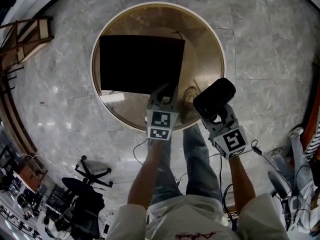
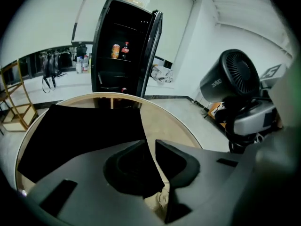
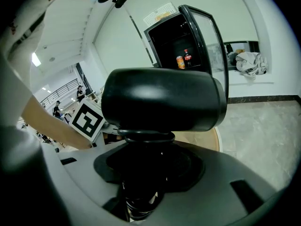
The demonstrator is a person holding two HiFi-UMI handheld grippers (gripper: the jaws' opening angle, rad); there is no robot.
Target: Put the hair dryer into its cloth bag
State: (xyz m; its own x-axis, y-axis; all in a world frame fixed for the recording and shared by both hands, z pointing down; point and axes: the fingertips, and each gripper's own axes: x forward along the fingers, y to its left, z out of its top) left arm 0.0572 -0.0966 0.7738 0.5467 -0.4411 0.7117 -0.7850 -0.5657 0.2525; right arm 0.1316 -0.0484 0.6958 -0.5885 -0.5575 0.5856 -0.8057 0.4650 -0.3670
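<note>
A black cloth bag (image 1: 140,64) (image 2: 84,135) lies flat on the round wooden table (image 1: 210,49) (image 2: 164,121). My left gripper (image 1: 164,93) (image 2: 149,146) is at the bag's near right corner. Its jaws stand nearly together, and the corner of the cloth runs down between them. The black hair dryer (image 1: 215,98) (image 2: 230,81) (image 3: 160,100) is held upright over the table's near right edge, off to the right of the bag. My right gripper (image 1: 216,115) (image 3: 148,149) is shut on its handle, which is mostly hidden inside the jaws.
A small white item (image 1: 112,98) lies by the bag's near left corner. A black cabinet (image 2: 124,51) (image 3: 188,41) with its door open stands beyond the table. A wooden rack (image 1: 25,39) stands on the left, and an office chair (image 1: 90,176) and floor cables are behind me.
</note>
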